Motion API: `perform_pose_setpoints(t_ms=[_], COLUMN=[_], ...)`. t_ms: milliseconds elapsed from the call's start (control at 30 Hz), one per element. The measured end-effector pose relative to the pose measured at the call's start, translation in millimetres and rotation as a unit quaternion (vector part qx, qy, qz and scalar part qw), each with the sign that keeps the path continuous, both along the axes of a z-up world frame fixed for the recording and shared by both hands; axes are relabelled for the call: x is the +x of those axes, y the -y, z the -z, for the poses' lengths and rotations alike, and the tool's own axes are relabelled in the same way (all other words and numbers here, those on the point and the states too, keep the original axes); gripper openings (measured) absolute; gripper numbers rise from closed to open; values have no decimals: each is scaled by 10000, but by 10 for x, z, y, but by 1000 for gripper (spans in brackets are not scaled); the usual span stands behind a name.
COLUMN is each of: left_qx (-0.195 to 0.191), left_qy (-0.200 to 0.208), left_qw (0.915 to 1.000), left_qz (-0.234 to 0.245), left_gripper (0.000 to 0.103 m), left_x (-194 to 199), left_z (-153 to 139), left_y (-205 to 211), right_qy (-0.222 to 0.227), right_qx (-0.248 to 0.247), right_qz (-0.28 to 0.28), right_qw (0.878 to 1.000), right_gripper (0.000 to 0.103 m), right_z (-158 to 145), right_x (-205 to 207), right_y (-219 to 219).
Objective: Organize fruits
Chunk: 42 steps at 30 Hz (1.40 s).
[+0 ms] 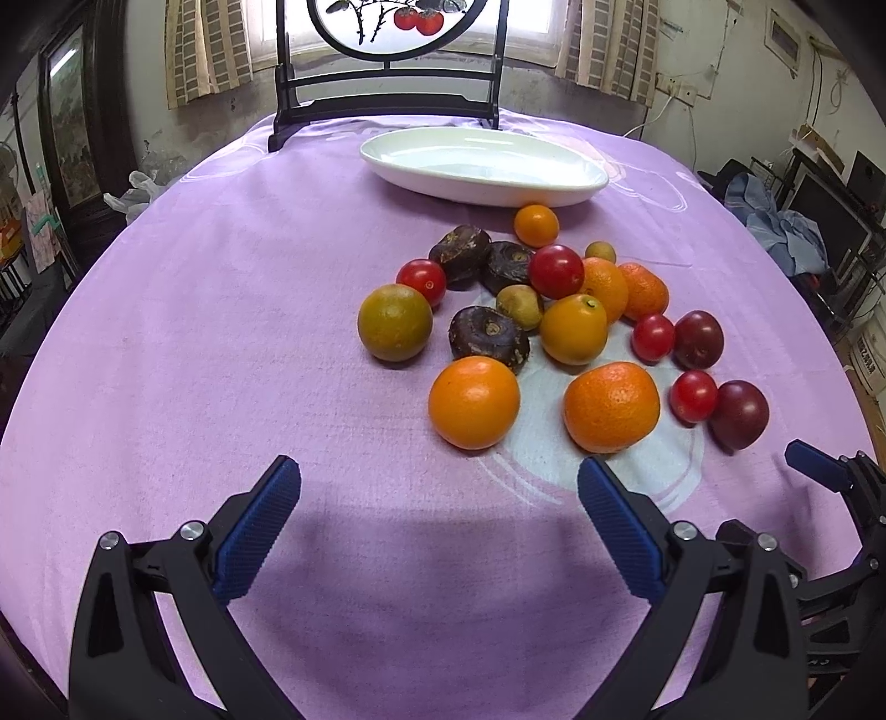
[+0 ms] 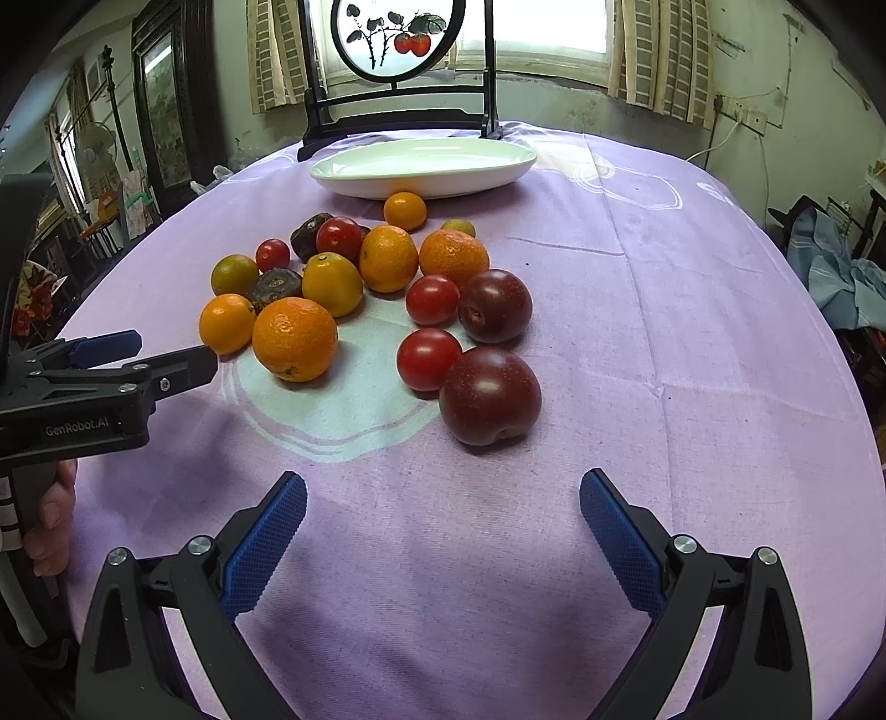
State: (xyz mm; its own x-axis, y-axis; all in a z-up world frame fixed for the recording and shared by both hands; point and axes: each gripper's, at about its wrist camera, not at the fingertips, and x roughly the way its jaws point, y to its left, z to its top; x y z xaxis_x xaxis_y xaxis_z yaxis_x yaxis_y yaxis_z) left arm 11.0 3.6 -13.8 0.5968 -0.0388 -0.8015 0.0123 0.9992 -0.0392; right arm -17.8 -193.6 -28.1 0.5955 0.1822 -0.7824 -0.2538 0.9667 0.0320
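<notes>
A pile of fruit lies on the purple tablecloth (image 1: 221, 332): oranges (image 1: 474, 401), cherry tomatoes (image 1: 556, 271), dark plums (image 2: 489, 394) and dark brown water chestnuts (image 1: 488, 335). Beyond the pile stands an empty white oval plate (image 1: 581, 188) (image 2: 498, 171). My left gripper (image 1: 440, 484) hangs open just short of the nearest oranges, nothing between its fingers. My right gripper (image 2: 443, 493) is open too, a little short of the big plum. The left gripper (image 2: 160, 360) also shows at the left edge of the right wrist view, held by a hand (image 2: 52, 515).
A black stand with a round painted screen (image 1: 387, 33) rises behind the plate at the table's far edge. Furniture and clutter ring the table: a dark cabinet (image 1: 72, 138) on the left, blue cloth (image 2: 830, 277) on the right. Bare cloth spreads left of the pile.
</notes>
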Motion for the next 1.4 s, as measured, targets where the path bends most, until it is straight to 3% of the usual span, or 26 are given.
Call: perform_pose_setpoints(t_ms=[1000,1167,1200,1300,1400], left_qx=[54,-4,10,148,170], left_qy=[51,-119,-160,-296,-359], left_qw=[10000,9998,9997,9989,9986], left_qz=[60,177,210,322,337], left_gripper=[98,98,97,78,76], left_x=[-13,77,97,159,222], left_z=[-6,59,78,151,183], left_y=[31,48,56,102,107], right_qy=[32,40,28,-12,-55], right_qx=[-14,28,52,114,171], right_qz=[-24,-26,-30,-35,-29], right_qw=[10000,10000,10000,9999,9998], right_gripper=[99,99,99,99,99], right_z=[-16,-19,-16,-6,12], right_x=[-19,-31,-29,-11,9], right_y=[-9,41,56,96,124])
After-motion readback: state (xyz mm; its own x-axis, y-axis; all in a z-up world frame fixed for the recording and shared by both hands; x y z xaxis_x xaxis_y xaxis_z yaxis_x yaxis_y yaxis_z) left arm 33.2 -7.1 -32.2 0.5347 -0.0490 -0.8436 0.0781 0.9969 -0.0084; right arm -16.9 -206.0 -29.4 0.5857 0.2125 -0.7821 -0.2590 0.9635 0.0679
